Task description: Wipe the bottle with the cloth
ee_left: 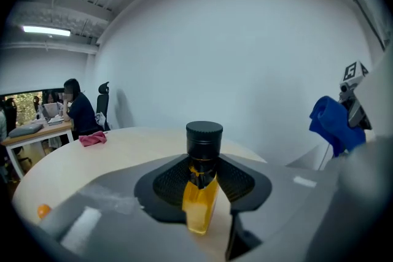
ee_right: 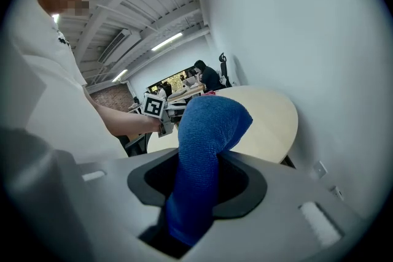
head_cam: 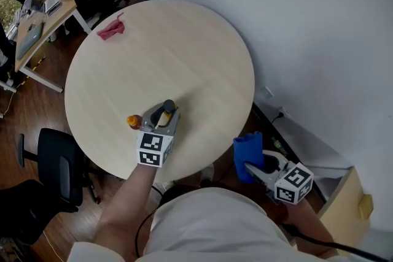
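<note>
A small bottle of amber liquid [ee_left: 200, 196] with a black cap [ee_left: 204, 134] stands upright between the jaws of my left gripper [ee_left: 202, 193], which is shut on it. In the head view that gripper [head_cam: 164, 115] hovers over the near edge of the round table [head_cam: 184, 52], the bottle's cap [head_cam: 167, 106] showing at its tip. My right gripper [ee_right: 196, 187] is shut on a blue cloth [ee_right: 206, 150] that sticks up out of the jaws. It [head_cam: 253, 165] is held off the table's right edge, the blue cloth [head_cam: 248, 153] apart from the bottle.
A pink cloth [head_cam: 112, 29] lies at the table's far left edge. A small orange object [head_cam: 134, 121] sits just left of the left gripper. A black office chair [head_cam: 58, 169] stands at the left, a desk with seated people [head_cam: 43, 9] beyond, and a white wall [head_cam: 319, 40] at the right.
</note>
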`<state>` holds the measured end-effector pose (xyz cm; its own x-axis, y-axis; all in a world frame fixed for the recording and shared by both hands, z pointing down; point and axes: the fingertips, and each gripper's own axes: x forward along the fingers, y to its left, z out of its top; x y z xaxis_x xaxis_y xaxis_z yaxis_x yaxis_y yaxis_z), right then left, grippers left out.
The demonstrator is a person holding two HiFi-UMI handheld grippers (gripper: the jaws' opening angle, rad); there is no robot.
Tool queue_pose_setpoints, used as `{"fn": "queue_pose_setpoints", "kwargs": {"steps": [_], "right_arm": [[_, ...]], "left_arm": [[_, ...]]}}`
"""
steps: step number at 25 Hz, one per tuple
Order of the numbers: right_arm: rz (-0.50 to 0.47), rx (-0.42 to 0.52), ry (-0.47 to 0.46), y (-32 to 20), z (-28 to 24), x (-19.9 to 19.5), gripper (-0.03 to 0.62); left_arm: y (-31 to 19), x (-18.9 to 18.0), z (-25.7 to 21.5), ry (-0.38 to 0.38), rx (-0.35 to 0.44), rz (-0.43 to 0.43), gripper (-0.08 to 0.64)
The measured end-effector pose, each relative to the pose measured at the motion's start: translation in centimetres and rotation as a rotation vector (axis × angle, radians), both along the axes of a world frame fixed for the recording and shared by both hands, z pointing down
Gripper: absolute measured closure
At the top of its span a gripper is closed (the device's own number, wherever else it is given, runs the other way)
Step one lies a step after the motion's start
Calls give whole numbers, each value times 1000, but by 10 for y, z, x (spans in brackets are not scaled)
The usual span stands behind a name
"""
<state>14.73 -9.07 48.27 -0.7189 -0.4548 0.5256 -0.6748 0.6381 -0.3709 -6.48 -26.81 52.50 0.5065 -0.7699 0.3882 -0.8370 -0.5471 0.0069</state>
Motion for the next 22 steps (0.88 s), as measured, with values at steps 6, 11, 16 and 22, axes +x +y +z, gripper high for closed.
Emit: {"fn": "queue_pose_setpoints", "kwargs": {"steps": [6, 11, 16, 22], "right_arm": [[-40, -3, 4, 0, 1, 3, 437], [-119, 4, -12, -1, 2, -6, 437], [-156, 16, -73, -12, 7, -22, 437], [-199, 61, -98, -11, 5, -44, 437]], "left_arm": [[-5, -7, 9, 9, 24, -45, 408], [1, -10, 2, -38, 25, -70, 351], [37, -21, -30, -60, 43, -118, 351], [110, -33, -62, -77, 26, -75, 373]]}}
